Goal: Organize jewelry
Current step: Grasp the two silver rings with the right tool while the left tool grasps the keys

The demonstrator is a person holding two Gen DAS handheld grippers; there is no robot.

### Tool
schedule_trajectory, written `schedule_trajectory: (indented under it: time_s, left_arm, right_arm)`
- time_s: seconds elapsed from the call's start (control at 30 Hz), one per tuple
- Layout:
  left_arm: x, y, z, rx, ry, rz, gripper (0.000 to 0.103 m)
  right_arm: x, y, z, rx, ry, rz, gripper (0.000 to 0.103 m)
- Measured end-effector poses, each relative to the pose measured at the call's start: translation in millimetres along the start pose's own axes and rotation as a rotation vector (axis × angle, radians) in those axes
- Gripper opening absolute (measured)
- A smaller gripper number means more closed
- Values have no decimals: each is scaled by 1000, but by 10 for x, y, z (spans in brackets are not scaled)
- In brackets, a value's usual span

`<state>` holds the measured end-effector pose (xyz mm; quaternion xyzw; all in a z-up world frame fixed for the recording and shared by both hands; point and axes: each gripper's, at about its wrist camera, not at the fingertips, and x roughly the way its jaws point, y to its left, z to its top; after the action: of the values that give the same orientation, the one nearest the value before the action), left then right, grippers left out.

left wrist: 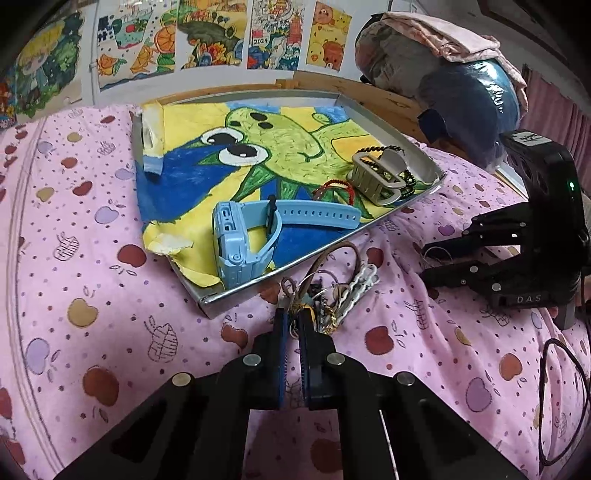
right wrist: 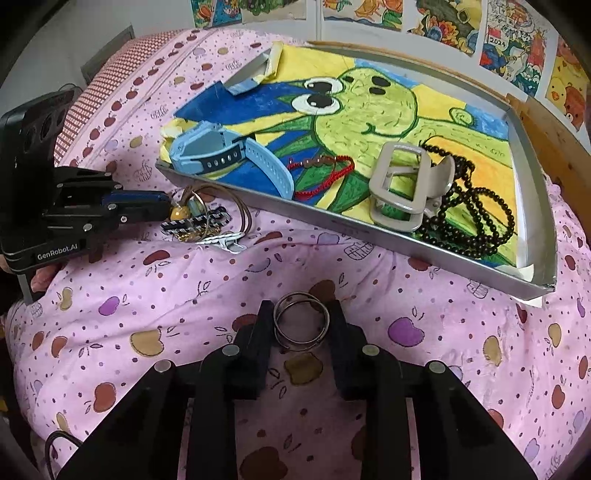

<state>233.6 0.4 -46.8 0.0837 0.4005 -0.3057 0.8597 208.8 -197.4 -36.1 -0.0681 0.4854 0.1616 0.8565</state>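
Note:
A silver tray, lined with a cartoon drawing, lies on the pink bedcover. In it are a blue watch, a red bead bracelet, a grey hair claw and black beads. Just outside the tray's front rim lies a tangled jewelry bunch of cord loops, rings and a checkered clip. My left gripper is shut on its near end. My right gripper is shut on two metal rings to the right.
The bedcover is soft, rumpled and printed with apples. A wooden headboard and a wrapped bedding bundle stand behind the tray. A black cable loops at the right edge. Drawings hang on the wall.

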Motion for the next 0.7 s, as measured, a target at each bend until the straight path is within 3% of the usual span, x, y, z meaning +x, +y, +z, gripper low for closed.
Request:
schedule_trajectory:
  time_s: [0.3,0.7]
  left_arm:
    - [-359,-74,-53,6,-65,8,6]
    - [-668,-254,-336,123,-40,16,6]
  right_arm:
    - [-206,66,-45,-26,-70,16,25]
    - [-237,128,-77,-46,-78,49,25]
